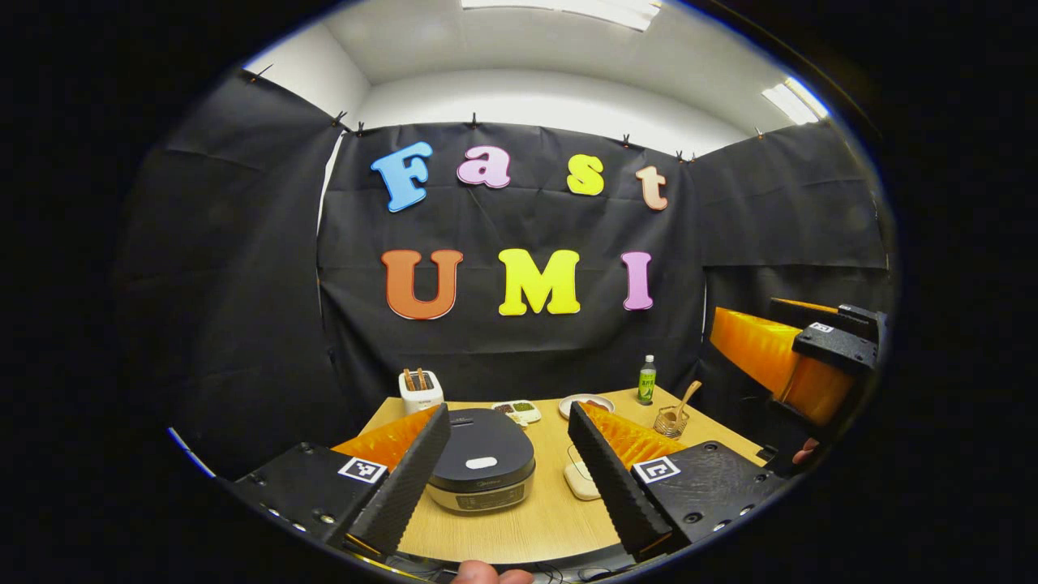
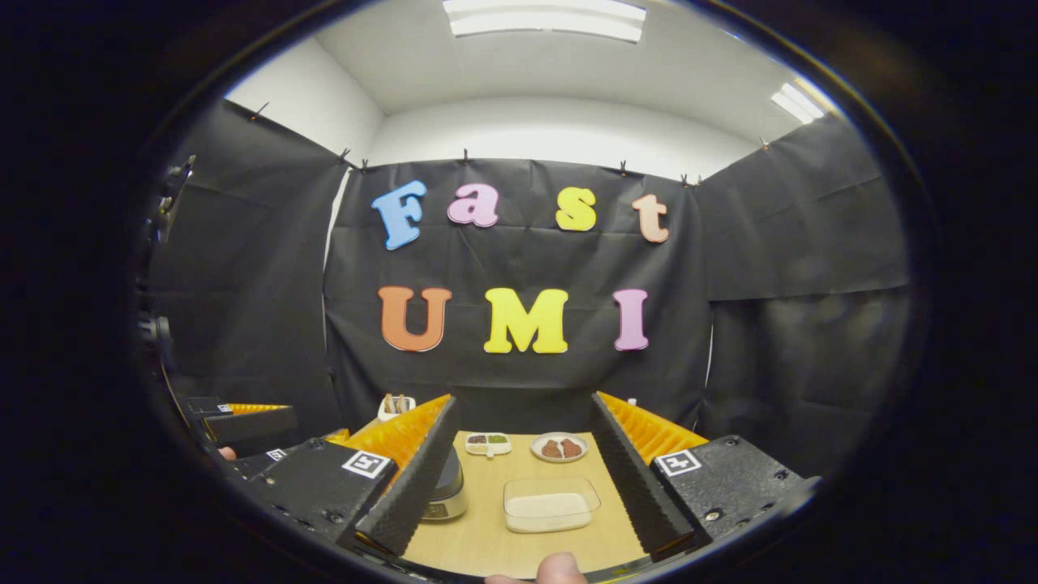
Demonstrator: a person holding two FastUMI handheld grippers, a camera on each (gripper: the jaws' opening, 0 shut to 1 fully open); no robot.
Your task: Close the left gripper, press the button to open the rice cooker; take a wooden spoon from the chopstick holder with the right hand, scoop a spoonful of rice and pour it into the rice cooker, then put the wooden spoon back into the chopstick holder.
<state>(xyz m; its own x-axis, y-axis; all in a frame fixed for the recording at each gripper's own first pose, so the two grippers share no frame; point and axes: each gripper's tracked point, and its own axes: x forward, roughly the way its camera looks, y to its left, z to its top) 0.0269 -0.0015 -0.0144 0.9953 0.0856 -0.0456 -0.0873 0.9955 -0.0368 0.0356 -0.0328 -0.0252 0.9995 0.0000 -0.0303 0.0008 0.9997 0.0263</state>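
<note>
Black cloth hangs behind a light wooden table (image 1: 519,519) lit from ceiling panels. Low in the left gripper view, the left gripper (image 1: 507,474) is held level above the near table edge, fingers spread wide and holding nothing, the closed rice cooker (image 1: 482,469) between them. At right centre of that view, the wooden spoon (image 1: 685,401) leans in the chopstick holder (image 1: 671,421). In the right gripper view, the right gripper (image 2: 519,478) also hovers level, wide apart and empty, with the clear rice container (image 2: 551,504) at bottom centre.
</note>
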